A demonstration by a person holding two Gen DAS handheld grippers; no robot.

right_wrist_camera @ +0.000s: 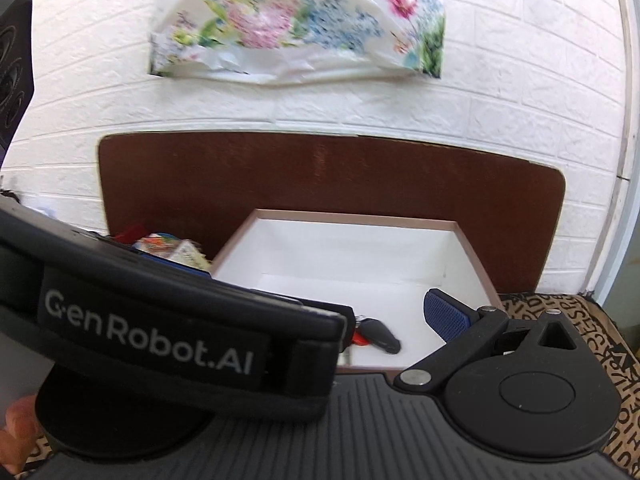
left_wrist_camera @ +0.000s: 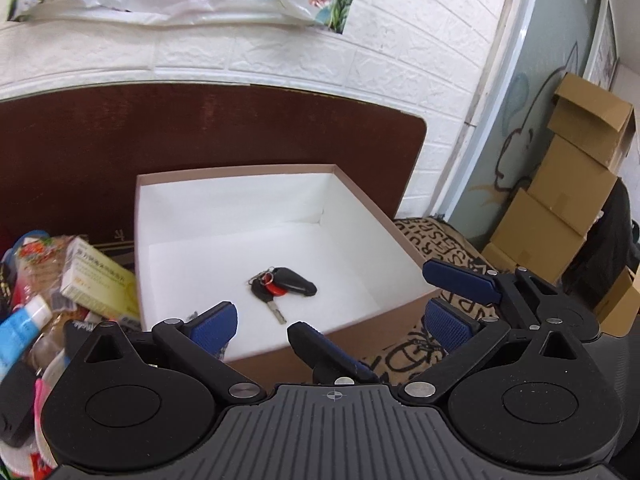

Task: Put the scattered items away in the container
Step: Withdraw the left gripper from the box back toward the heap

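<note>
A white-lined cardboard box (left_wrist_camera: pixel 396 228) stands open in front of me. A bunch of keys with a black fob and red tag (left_wrist_camera: pixel 282 286) lies on its floor. My left gripper (left_wrist_camera: pixel 332 322) is open and empty, its fingertips over the box's near edge. The right gripper's blue-padded jaws (left_wrist_camera: pixel 456 296) show at the box's right corner, apart and empty. In the right wrist view the box (right_wrist_camera: pixel 468 240) and the keys (right_wrist_camera: pixel 378 334) show. The left gripper's body (right_wrist_camera: pixel 160 332) hides my left finger there; my right fingertip (right_wrist_camera: pixel 446 314) is over the box.
A pile of scattered items lies left of the box, among them a yellow-white medicine carton (left_wrist_camera: pixel 96 276) and a blue-white tube (left_wrist_camera: pixel 22 330). A brown headboard (left_wrist_camera: pixel 200 132) stands behind the box. Stacked cardboard boxes (left_wrist_camera: pixel 568 200) stand far right. A patterned cloth (left_wrist_camera: pixel 440 240) lies under the box.
</note>
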